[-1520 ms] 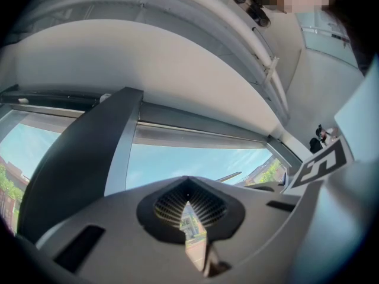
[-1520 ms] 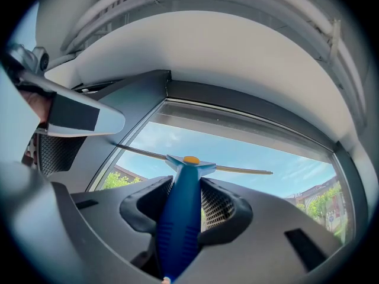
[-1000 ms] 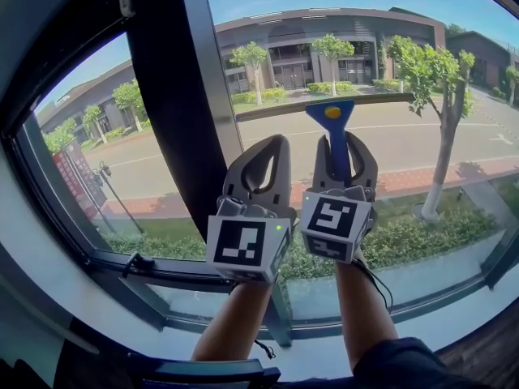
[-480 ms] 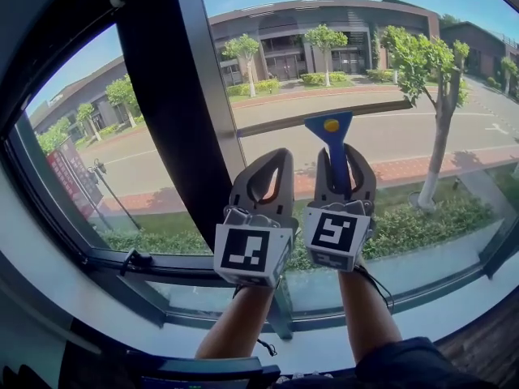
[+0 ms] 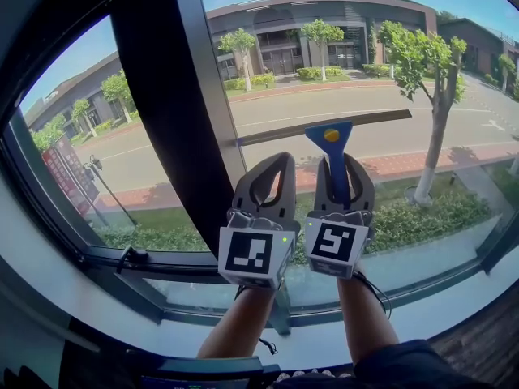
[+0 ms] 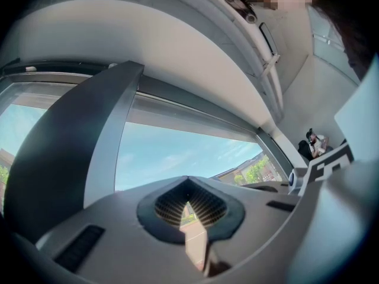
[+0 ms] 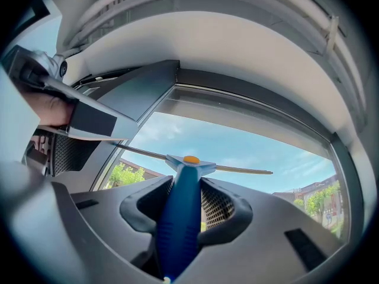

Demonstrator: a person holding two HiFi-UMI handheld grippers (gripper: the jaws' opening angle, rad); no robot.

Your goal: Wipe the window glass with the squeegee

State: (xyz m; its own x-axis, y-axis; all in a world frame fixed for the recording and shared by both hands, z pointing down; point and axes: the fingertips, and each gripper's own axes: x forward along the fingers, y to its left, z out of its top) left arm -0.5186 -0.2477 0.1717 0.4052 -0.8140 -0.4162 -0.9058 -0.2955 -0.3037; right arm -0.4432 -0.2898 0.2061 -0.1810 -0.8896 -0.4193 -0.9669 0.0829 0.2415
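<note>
The squeegee (image 5: 335,156) has a blue handle with a yellow dot. Its long thin blade (image 5: 324,126) lies about level against the window glass (image 5: 405,63). My right gripper (image 5: 344,162) is shut on the handle and points up at the pane. In the right gripper view the handle (image 7: 180,212) runs up between the jaws of the right gripper (image 7: 188,188) to the blade (image 7: 237,169). My left gripper (image 5: 272,162) is held close beside it on the left, shut with nothing in it. The left gripper view has the tips of the left gripper (image 6: 188,185) closed against sky.
A wide dark mullion (image 5: 170,112) stands just left of both grippers and splits the window into two panes. The dark lower frame (image 5: 162,267) and the white sill (image 5: 73,298) run below the arms. A street, trees and buildings lie outside.
The squeegee blade has slid a little way down the glass with the right gripper. The left gripper has stayed alongside it.
</note>
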